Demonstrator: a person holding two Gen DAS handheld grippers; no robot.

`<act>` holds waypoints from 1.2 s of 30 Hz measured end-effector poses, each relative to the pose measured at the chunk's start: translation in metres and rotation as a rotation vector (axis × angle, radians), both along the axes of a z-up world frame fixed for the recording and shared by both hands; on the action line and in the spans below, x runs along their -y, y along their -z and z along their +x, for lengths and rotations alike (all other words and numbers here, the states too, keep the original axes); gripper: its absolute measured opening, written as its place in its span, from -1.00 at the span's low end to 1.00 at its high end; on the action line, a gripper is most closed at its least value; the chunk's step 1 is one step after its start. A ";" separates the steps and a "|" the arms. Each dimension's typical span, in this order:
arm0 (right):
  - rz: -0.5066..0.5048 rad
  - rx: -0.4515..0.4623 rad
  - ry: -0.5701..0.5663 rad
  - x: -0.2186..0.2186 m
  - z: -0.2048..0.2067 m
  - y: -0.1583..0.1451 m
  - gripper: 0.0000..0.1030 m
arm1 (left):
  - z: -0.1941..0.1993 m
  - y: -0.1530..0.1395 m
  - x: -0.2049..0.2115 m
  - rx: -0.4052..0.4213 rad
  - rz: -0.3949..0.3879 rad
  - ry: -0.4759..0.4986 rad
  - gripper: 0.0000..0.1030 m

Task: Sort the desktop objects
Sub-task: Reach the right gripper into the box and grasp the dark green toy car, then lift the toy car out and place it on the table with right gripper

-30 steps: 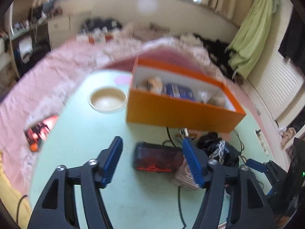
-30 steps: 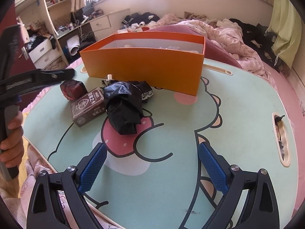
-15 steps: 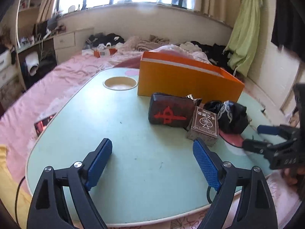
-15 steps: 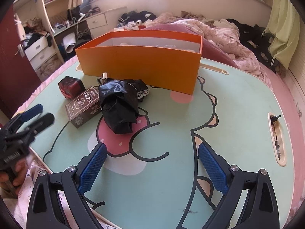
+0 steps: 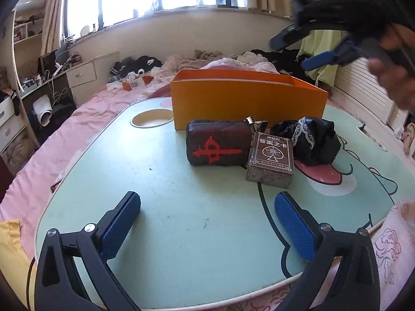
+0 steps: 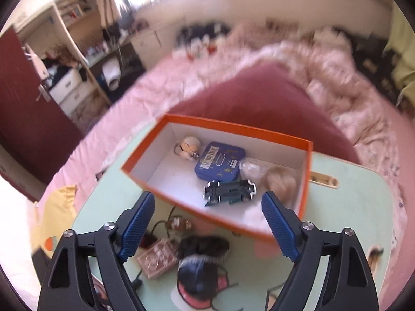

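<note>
An orange box (image 5: pixel 246 101) stands at the back of the mint-green table (image 5: pixel 181 207). In front of it lie a dark pouch with a red mark (image 5: pixel 218 146), a brown card box (image 5: pixel 271 159) and a black lace-trimmed cloth (image 5: pixel 315 140). My left gripper (image 5: pixel 207 223) is open and empty, low over the near table. My right gripper (image 6: pixel 207 225) is open and empty, high above the box (image 6: pixel 306 160); it also shows at the upper right of the left wrist view (image 5: pixel 324 49). Inside the box lie a toy car (image 6: pixel 229 189), a blue tin (image 6: pixel 220 160) and a keychain plush (image 6: pixel 189 146).
A round cup recess (image 5: pixel 151 121) sits left of the box. A slot handle (image 6: pixel 324 180) is in the table's right side. Pink bedding (image 5: pixel 64 140) surrounds the table. Drawers and shelves (image 5: pixel 80 75) stand at the far left. A cable (image 6: pixel 166 223) lies near the pouch.
My right gripper has risen from low over the table to high above the orange box, looking down into it. My left gripper has barely moved in the last half second.
</note>
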State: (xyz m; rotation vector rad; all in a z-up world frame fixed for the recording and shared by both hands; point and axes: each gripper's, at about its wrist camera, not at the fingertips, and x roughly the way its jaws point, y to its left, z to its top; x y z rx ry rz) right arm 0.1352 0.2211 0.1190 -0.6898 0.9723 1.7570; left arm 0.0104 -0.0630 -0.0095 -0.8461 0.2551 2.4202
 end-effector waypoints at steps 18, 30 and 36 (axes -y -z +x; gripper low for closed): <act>-0.392 0.308 -0.073 -0.082 -0.037 0.076 0.77 | 0.004 0.001 0.001 -0.009 0.012 0.007 0.99; -0.380 0.265 -0.080 -0.071 -0.027 0.067 0.41 | 0.006 0.001 0.000 -0.012 0.014 0.009 0.99; -0.305 0.204 -0.043 -0.061 -0.017 0.044 0.41 | 0.006 0.001 -0.001 -0.012 0.013 0.010 0.99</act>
